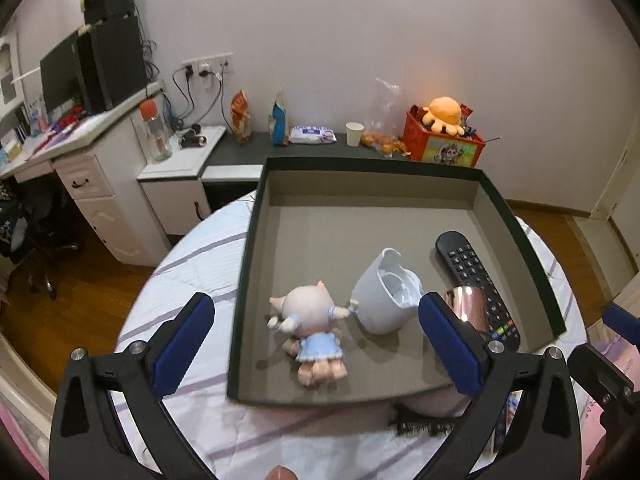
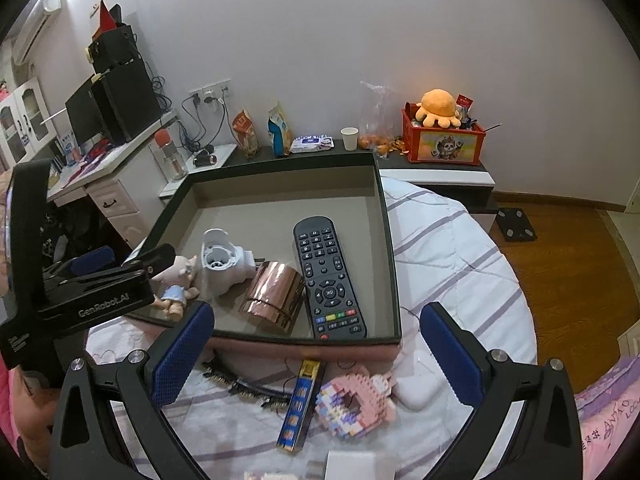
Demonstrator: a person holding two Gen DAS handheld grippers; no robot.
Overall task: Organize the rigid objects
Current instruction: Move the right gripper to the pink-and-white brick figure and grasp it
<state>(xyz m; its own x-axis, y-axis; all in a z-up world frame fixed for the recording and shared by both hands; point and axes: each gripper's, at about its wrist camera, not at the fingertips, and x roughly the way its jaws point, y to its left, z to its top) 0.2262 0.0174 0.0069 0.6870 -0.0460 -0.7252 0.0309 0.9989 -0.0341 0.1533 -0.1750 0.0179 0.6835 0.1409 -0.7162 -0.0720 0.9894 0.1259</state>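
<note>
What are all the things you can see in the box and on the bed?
box: 1, dark rim with grey inside, on the bed
pig doll: 1, pink with blue dress, lying in box, near left
white plug-in gadget: 1, white, in box beside the doll
shiny cylinder: 1, rose gold, on its side in box
remote control: 1, black, in box on the right
hair comb: 1, black, on bed in front of box
long packet: 1, blue and gold, on bed
brick model: 1, pink, on bed
small case: 1, white, on bed
left hand-held gripper: 1, black with blue pads, open above box
right hand-held gripper: 1, same colours, open above bed items
</note>
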